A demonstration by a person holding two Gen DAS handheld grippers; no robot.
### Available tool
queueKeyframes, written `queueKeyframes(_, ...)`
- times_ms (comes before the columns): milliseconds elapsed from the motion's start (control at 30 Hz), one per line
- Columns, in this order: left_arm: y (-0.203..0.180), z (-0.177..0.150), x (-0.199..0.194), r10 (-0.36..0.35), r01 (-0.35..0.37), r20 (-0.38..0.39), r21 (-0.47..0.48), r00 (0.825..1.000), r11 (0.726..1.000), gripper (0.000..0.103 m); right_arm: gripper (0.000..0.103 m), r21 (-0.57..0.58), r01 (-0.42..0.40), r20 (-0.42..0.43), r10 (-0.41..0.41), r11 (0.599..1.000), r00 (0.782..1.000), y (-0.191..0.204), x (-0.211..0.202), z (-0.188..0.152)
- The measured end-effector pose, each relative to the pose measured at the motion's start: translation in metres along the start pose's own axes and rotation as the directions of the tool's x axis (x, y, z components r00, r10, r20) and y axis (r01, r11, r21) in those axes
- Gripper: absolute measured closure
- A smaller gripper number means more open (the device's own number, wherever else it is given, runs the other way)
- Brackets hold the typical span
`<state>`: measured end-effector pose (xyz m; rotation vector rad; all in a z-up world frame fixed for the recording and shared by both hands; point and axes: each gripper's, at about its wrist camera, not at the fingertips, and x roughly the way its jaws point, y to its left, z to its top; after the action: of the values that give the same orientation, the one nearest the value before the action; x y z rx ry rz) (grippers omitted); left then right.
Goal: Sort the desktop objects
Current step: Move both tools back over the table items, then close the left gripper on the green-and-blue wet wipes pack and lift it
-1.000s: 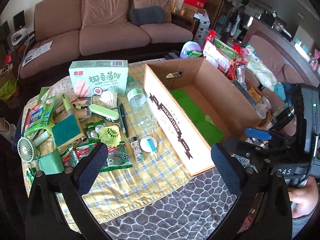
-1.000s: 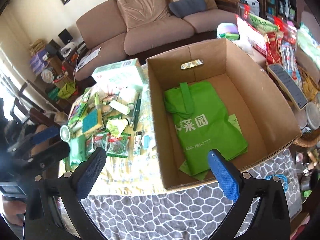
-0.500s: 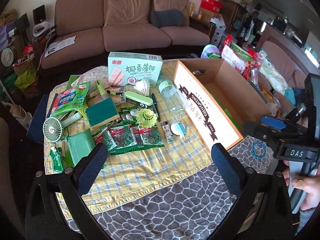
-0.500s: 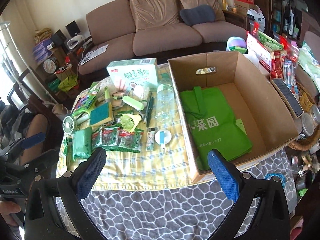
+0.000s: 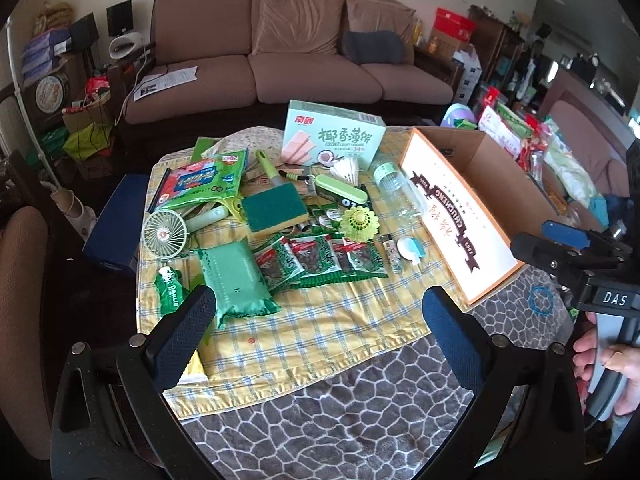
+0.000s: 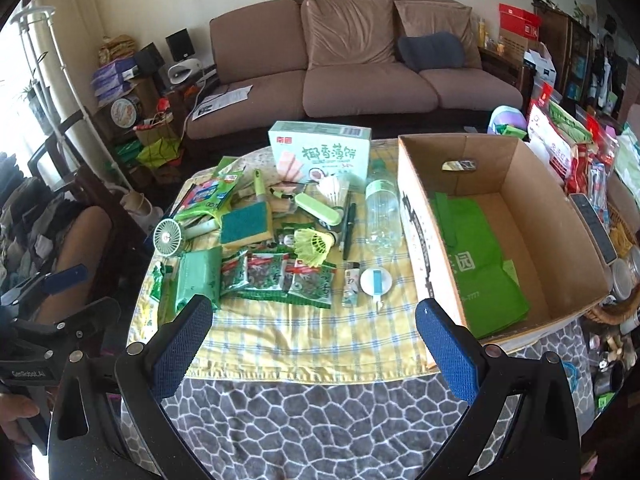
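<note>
The left gripper (image 5: 318,322) hung with its jaws spread wide and nothing between them, above the near edge of the yellow cloth (image 5: 320,320). The right gripper (image 6: 314,334) was likewise spread and empty over that edge. The box (image 6: 516,184) stood at the cloth's right side, open, with a green bag (image 6: 480,264) flat on its floor. Left of the box lay the clutter: a clear bottle (image 6: 382,216) just beside its wall, a yellow shuttlecock (image 6: 314,244), a sponge (image 6: 246,224), snack packets (image 6: 280,276), a small fan (image 6: 168,236) and a wafer carton (image 6: 320,152) at the back.
</note>
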<state>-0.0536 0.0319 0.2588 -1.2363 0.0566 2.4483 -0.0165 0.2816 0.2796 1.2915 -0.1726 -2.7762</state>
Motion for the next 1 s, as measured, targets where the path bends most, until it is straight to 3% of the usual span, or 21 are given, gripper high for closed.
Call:
queueKeyframes(367, 0.119, 0.000, 0.002, 0.091, -0.089, 0.013, -0.132, 0.996, 0.987, 0.000, 0.000, -0.090, -0.079, -0.014, 0.078, 0.993, 0.997, 0.063, 0.051, 0.016)
queueKeyframes(533, 0.168, 0.005, 0.019, 0.112, -0.111, -0.006, -0.192, 0.994, 0.975, 0.000, 0.000, -0.096, -0.177, -0.044, 0.173, 0.980, 0.984, 0.086, 0.084, 0.023)
queueKeyframes(767, 0.232, 0.027, 0.060, 0.126, -0.130, -0.029, -0.258, 0.992, 0.957, 0.000, 0.000, -0.083, -0.227, -0.091, 0.219, 0.970, 0.971, 0.106, 0.141, 0.039)
queueKeyframes(1000, 0.286, 0.060, 0.127, 0.152, -0.165, -0.068, -0.276, 0.986, 0.947, 0.000, 0.000, -0.039, -0.271, -0.112, 0.266, 0.962, 0.958, 0.120, 0.204, 0.074)
